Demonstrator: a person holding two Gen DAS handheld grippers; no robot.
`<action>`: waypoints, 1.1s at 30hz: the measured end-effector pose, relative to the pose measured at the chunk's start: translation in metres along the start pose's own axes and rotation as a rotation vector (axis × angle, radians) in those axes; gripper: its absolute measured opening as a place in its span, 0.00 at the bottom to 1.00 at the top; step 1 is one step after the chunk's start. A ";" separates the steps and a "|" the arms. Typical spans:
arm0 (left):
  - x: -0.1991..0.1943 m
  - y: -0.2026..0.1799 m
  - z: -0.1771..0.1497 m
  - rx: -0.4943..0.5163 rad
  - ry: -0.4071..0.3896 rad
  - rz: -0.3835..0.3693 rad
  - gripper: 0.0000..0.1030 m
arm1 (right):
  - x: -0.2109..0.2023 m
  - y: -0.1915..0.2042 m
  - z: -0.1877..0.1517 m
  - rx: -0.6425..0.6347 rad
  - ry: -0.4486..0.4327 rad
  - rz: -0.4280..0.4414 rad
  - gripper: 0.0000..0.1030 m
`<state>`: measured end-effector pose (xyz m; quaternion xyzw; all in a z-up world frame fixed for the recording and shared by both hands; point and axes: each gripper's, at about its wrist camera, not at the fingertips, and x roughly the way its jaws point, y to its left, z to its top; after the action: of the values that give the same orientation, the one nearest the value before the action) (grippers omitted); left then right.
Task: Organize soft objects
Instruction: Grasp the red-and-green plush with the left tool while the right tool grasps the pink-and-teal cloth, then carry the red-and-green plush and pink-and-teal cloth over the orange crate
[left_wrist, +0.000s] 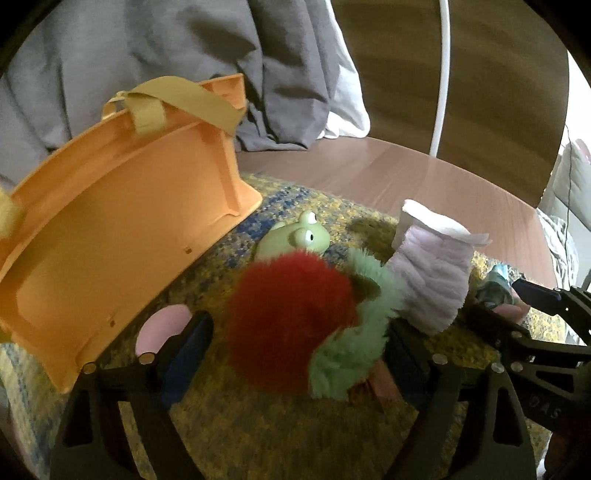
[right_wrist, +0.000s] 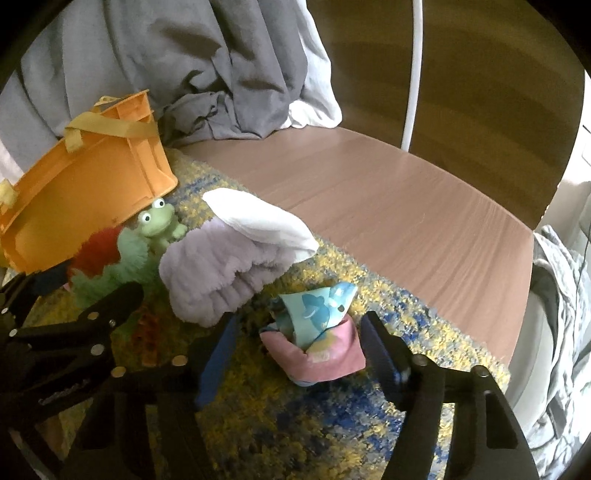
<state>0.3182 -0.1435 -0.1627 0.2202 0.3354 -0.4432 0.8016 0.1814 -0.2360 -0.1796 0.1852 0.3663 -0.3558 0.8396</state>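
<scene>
A red and green fluffy toy (left_wrist: 295, 328) lies on the yellow-blue rug (left_wrist: 258, 424), between the open fingers of my left gripper (left_wrist: 299, 350), apart from both pads. A green frog toy (left_wrist: 299, 236) lies behind it. A lilac and white rolled cloth (left_wrist: 432, 269) stands to the right. An orange basket (left_wrist: 110, 229) with a yellow strap lies tipped at the left. In the right wrist view my right gripper (right_wrist: 295, 350) is open around a pink and blue folded cloth (right_wrist: 317, 332) without touching it. The lilac cloth (right_wrist: 221, 269), frog (right_wrist: 157, 221) and basket (right_wrist: 85, 184) are beyond.
A grey blanket (right_wrist: 184, 66) hangs behind the basket. Wooden floor (right_wrist: 388, 206) lies beyond the rug (right_wrist: 295, 435). A white pole (right_wrist: 413, 74) stands at the back. Grey bedding (right_wrist: 561, 332) is at the right. A pink item (left_wrist: 162, 328) lies by the left finger.
</scene>
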 end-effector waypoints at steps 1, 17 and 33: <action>0.002 -0.001 0.001 0.005 0.003 -0.004 0.78 | 0.002 0.000 0.000 0.001 0.005 -0.002 0.62; 0.004 -0.005 -0.002 -0.024 0.011 -0.005 0.45 | 0.010 -0.002 0.003 -0.009 0.004 0.010 0.45; -0.058 -0.008 0.002 -0.133 -0.067 0.039 0.45 | -0.037 -0.007 0.016 -0.038 -0.078 0.115 0.45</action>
<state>0.2900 -0.1167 -0.1191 0.1581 0.3327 -0.4115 0.8337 0.1660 -0.2333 -0.1415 0.1758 0.3288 -0.3067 0.8758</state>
